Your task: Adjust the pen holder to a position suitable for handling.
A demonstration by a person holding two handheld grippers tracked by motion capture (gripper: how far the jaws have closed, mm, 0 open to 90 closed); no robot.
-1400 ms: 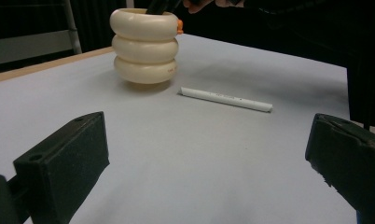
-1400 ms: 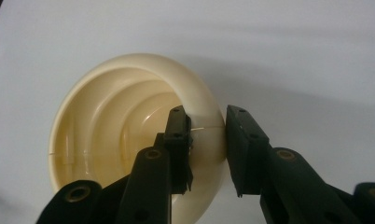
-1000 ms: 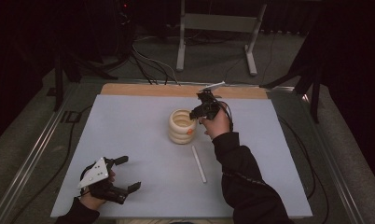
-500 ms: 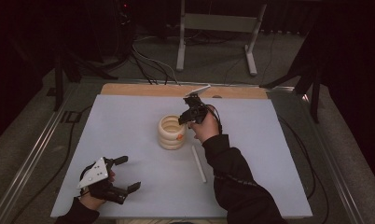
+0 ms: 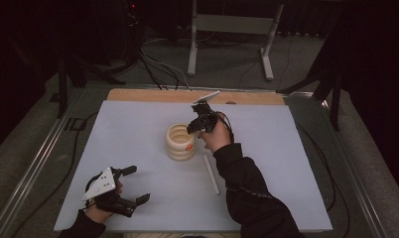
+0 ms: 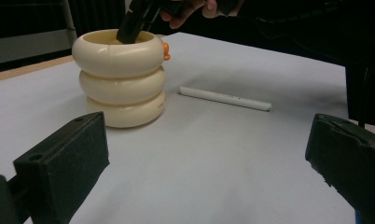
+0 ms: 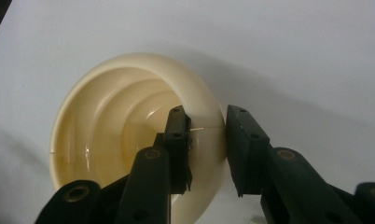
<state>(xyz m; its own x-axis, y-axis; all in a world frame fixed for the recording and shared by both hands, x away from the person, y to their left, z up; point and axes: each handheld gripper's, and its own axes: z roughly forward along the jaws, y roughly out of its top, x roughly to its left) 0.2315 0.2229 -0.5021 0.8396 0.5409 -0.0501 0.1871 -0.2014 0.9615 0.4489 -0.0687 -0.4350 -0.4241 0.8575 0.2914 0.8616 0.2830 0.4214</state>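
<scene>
A cream cup (image 5: 180, 142) shaped like three stacked rings stands upright at the middle of the white table sheet (image 5: 287, 148), with a small orange spot (image 6: 165, 49) on its side. My right gripper (image 5: 191, 130) reaches down onto the cup's near-right rim and is shut on it. In the right gripper view (image 7: 208, 140) one jaw sits inside the cup (image 7: 129, 121) and the other outside the wall. My left gripper (image 5: 137, 184) rests in a hand at the near left corner, open, with nothing between its jaws (image 6: 206, 177). It faces the cup (image 6: 120, 79).
A thin white stick (image 5: 211, 173) lies flat on the sheet just right of the cup, beside my right forearm, also seen from the left gripper (image 6: 225, 98). A wooden strip (image 5: 153, 95) borders the far edge. Cables and a metal stand (image 5: 227, 29) lie beyond the table.
The right gripper has moved left across the table, taking the cup along with it. The left gripper has stayed where it was.
</scene>
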